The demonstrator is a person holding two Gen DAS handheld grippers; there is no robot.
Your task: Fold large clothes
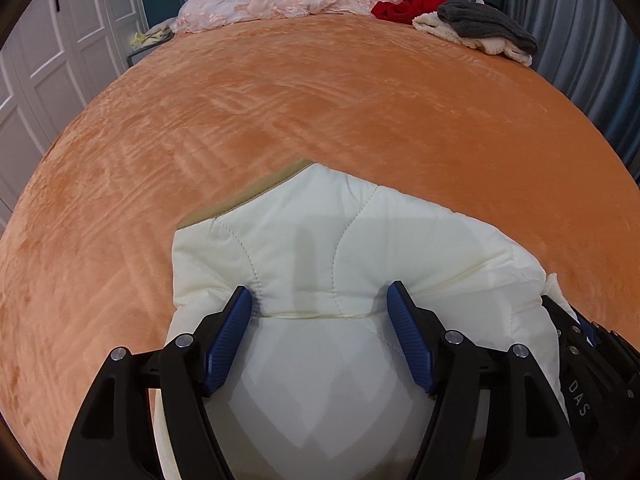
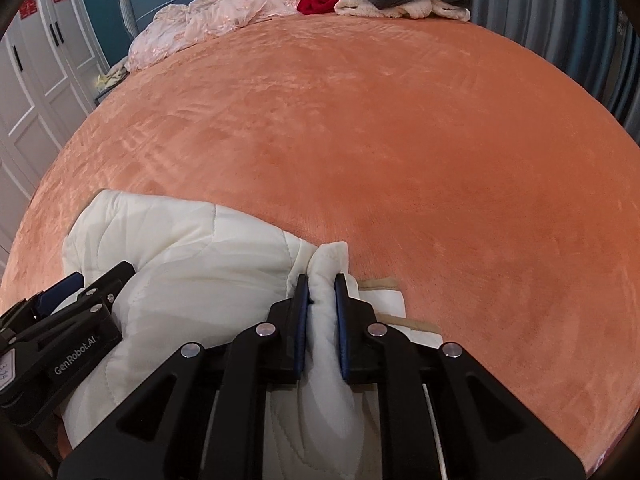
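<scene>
cream quilted jacket bunched at the near edge of the orange bed

left wrist view: the left gripper (image 1: 320,300) pointed down at a cream quilted jacket (image 1: 352,240) lying at the near edge of the bed (image 1: 280,112), which was covered in an orange plush blanket. its blue pads (image 1: 234,332) stood wide apart with a thick fold of the jacket between them, each pad touching the padding; whether they squeezed it could not be told. a tan trim ran along the jacket's far left edge. part of the right gripper (image 1: 592,360) showed at the right edge, against the jacket. at the far end of the bed lay a pink lace cloth (image 1: 280,0), a red garment (image 1: 412,0) and a grey knit (image 1: 484,24) on top of a cream fleece.

right wrist view: the right gripper (image 2: 322,292) was clamped on a narrow ridge of the jacket (image 2: 180,256), its pads close together with the cloth pinched between them. the jacket's bulk spread to the left, where the left gripper (image 2: 68,304) rested on it. white wardrobe doors (image 2: 36,80) stood at the far left.
</scene>
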